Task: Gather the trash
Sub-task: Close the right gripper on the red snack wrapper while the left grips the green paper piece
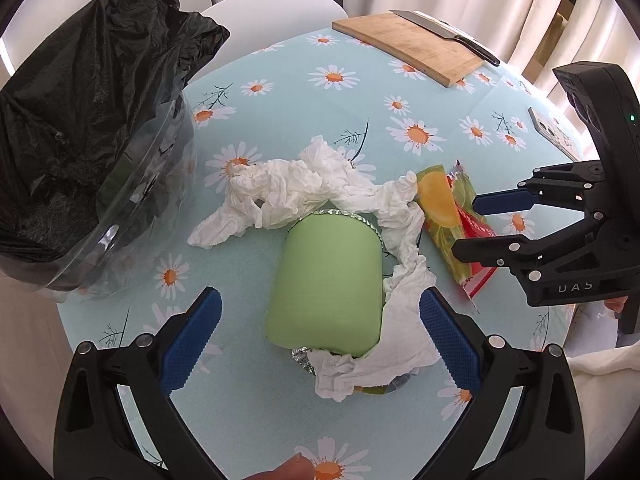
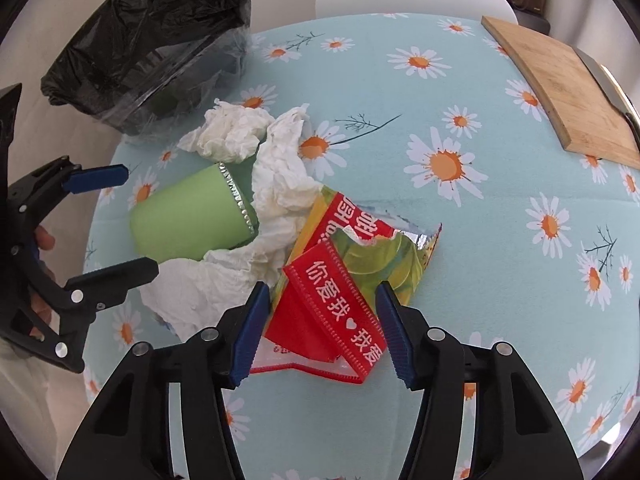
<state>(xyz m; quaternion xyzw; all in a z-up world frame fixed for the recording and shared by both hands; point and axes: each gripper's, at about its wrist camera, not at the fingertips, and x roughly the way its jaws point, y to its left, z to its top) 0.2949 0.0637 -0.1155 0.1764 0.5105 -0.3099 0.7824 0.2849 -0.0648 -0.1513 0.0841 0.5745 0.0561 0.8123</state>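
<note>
A green paper cup [image 1: 328, 284] lies on its side on the daisy tablecloth, among crumpled white tissues [image 1: 288, 192]. It also shows in the right wrist view [image 2: 192, 216], with the tissues [image 2: 276, 184] beside it. My left gripper [image 1: 320, 340] is open, its fingers on either side of the cup's base. A torn red and yellow-green snack wrapper [image 2: 340, 280] lies flat to the right of the cup; it also shows in the left wrist view [image 1: 452, 220]. My right gripper [image 2: 320, 332] is open, its fingers astride the wrapper's near end. A bin with a black bag [image 1: 80, 128] stands at the left.
A wooden cutting board [image 1: 412, 46] with a knife [image 1: 448, 34] lies at the far side of the round table. A white chair [image 1: 272, 20] stands behind the table. The bin also shows in the right wrist view [image 2: 152, 40]. A small grey device [image 1: 554, 132] lies near the right edge.
</note>
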